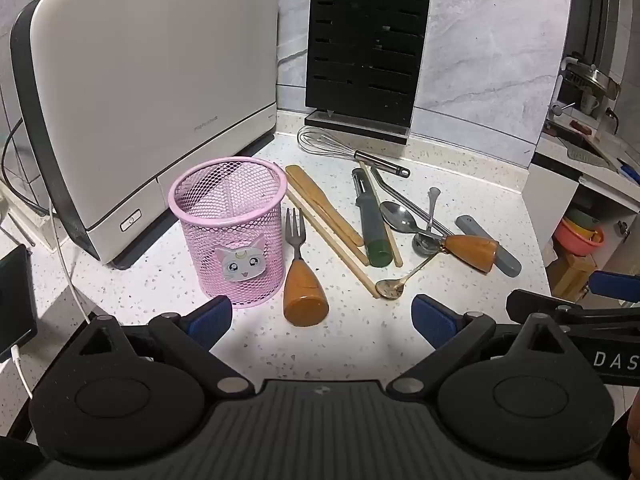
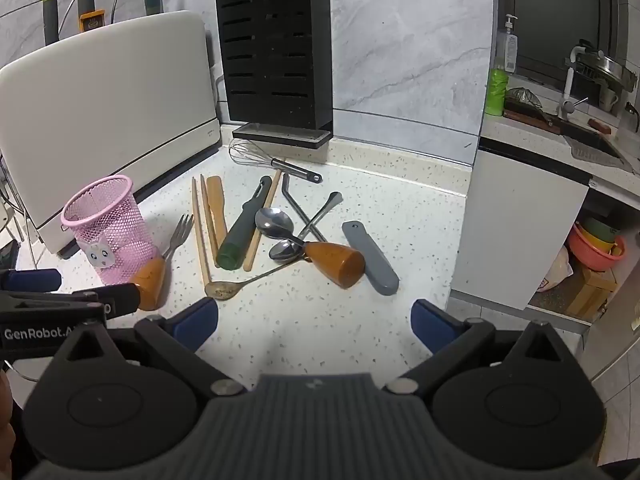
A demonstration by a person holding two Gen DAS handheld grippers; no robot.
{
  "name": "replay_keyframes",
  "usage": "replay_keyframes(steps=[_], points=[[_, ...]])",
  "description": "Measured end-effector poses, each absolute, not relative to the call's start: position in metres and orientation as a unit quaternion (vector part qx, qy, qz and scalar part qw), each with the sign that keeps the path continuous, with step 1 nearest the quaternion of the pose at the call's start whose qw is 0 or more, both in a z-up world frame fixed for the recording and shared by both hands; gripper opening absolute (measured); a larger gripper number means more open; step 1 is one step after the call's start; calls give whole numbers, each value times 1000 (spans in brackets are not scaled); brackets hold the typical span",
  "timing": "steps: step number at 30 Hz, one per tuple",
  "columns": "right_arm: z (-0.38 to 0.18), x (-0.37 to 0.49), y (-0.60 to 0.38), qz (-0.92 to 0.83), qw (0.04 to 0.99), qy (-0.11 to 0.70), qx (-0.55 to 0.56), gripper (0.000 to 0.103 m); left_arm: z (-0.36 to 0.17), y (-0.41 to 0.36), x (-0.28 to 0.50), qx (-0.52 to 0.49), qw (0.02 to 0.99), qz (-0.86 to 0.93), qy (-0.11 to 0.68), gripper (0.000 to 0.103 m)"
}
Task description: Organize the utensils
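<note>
A pink mesh cup [image 1: 228, 224] [image 2: 108, 228] with a cat sticker stands upright on the speckled counter [image 1: 340, 340], nothing visible inside. Right of it lies a fork [image 1: 302, 276] [image 2: 160, 264] with a thick orange handle. Further right are wooden chopsticks [image 1: 332, 236], a wooden spatula [image 2: 218, 208], a dark green peeler [image 1: 370, 224] [image 2: 244, 228], steel spoons [image 1: 400, 218] [image 2: 274, 222], a small gold spoon [image 1: 394, 288] [image 2: 224, 289], an orange-handled spoon [image 2: 328, 262], a grey flat piece [image 2: 370, 258] and a whisk [image 1: 348, 150] [image 2: 272, 160]. My left gripper [image 1: 322, 318] and right gripper [image 2: 316, 320] hover open, empty.
A white appliance [image 1: 140, 100] fills the back left. A black knife block [image 1: 366, 48] [image 2: 276, 60] stands against the marble wall. The counter ends at the right, with a sink area [image 2: 580, 120] and coloured bowls [image 2: 596, 248] beyond. A white cable [image 1: 64, 264] runs at left.
</note>
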State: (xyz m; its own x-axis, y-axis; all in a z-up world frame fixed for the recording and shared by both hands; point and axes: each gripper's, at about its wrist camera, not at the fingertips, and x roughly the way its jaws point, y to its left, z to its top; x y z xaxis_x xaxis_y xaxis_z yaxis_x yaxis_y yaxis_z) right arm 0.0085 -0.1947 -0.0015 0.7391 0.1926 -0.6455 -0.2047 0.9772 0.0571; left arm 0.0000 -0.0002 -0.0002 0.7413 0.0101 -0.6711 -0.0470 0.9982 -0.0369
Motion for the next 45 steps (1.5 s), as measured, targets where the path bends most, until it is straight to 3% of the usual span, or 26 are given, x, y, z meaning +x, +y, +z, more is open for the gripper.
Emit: replay_keyframes(steps=[45], points=[[-5,10,-193,105,931,348,-11,100,-3,0,0,-28,932,14,361,103]])
